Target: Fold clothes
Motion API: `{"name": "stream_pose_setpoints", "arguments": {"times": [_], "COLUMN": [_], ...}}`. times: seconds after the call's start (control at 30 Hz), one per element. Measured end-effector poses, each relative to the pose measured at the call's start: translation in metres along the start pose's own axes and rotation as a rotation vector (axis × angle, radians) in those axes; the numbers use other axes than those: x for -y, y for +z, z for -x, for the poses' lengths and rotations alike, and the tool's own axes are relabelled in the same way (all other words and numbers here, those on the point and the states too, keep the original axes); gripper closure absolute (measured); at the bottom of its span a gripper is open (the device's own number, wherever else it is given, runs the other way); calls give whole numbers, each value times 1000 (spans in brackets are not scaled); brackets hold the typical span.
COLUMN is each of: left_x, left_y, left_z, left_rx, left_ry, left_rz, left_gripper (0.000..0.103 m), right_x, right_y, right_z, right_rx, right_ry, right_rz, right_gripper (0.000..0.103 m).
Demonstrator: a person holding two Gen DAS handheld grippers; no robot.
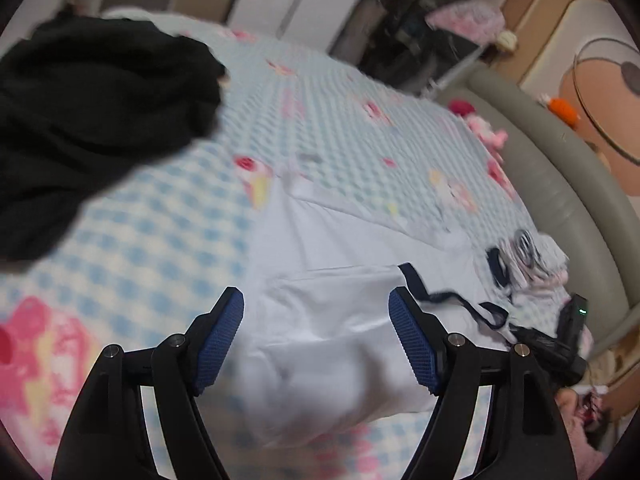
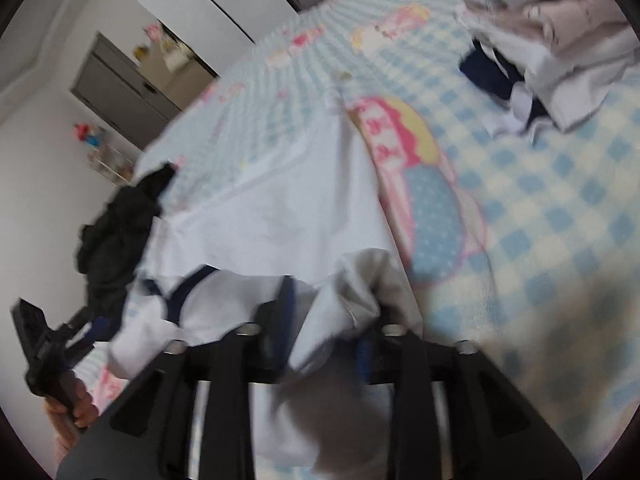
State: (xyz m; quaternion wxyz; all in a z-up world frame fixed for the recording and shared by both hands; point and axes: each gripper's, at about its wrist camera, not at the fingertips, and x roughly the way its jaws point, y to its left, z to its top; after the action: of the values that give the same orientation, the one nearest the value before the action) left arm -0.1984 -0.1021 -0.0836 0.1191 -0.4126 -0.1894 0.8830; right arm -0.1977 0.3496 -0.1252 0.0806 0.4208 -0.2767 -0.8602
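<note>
A white shirt with navy trim (image 1: 344, 320) lies spread on the bed, partly folded over itself. My left gripper (image 1: 316, 320) is open, its blue-padded fingers (image 1: 224, 336) on either side of the folded white cloth, just above it. In the right wrist view the same white shirt (image 2: 272, 216) stretches away across the bed, and its near edge with the navy trim is bunched up between my right gripper's fingers (image 2: 324, 320), which are shut on it. The left gripper (image 2: 52, 344) shows at the far left of that view, held in a hand.
A black garment (image 1: 88, 120) lies heaped on the blue-checked bedsheet (image 1: 168, 216) to the left; it also shows in the right wrist view (image 2: 116, 232). A pile of folded clothes (image 2: 552, 48) sits at the right. A grey padded bed frame (image 1: 560, 168) borders the bed.
</note>
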Motion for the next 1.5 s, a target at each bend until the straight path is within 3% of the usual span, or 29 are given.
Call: {"name": "stream_pose_setpoints", "arguments": {"times": [0.03,0.07,0.17,0.23,0.27,0.4,0.5,0.57,0.6,0.63,0.73,0.9,1.0,1.1,1.2,1.37,1.43,1.5], "left_x": [-6,-11,-18,-14,-10,-7,-4,6,11,16,24,29,21,11,0,-9,-13,-15], "left_y": [-5,-12,-30,-39,-42,-48,-46,-45,-46,-47,-50,-60,-67,-68,-64,-62,-61,-61], "left_z": [-3,-7,-16,-14,-14,-14,-18,-25,-26,-26,-16,-10,-11,-9,-7,-33,-36,-38], "left_rx": [-26,-53,-108,-108,-106,-118,-122,-145,-159,-163,-148,-144,-169,-176,-153,-195,-186,-165], "left_ry": [-12,-18,-41,-69,-83,-168,-207,-188,-159,-136,-110,-17,-6,-50,-147,-173,-211,-240], "left_rz": [9,23,59,70,72,91,123,86,57,32,-18,-91,-88,-50,45,156,217,255], "left_gripper": [26,26,37,51,52,47,45,65,79,81,84,86,86,84,67,65,55,51], "right_x": [-3,-7,-26,-27,-27,-14,-4,1,1,1,-5,-13,-12,-10,-8,0,5,6], "right_y": [1,3,2,-8,-13,-34,-47,-49,-49,-48,-42,-47,-48,-45,-43,-44,-43,-43], "right_z": [6,10,23,38,45,50,44,35,33,32,34,41,44,43,33,16,10,4], "right_rx": [15,26,76,124,146,76,18,-20,-20,-20,-27,-12,-7,-10,-44,-63,-74,-87], "right_ry": [20,22,-88,-113,-126,-147,-107,-83,-67,-52,-34,-106,-120,-86,-37,7,26,31], "right_rz": [10,31,119,118,117,109,109,92,88,85,113,194,207,191,177,132,101,98], "right_gripper": [45,42,41,41,41,41,39,38,43,57,78,81,79,72,65,64,62,61]}}
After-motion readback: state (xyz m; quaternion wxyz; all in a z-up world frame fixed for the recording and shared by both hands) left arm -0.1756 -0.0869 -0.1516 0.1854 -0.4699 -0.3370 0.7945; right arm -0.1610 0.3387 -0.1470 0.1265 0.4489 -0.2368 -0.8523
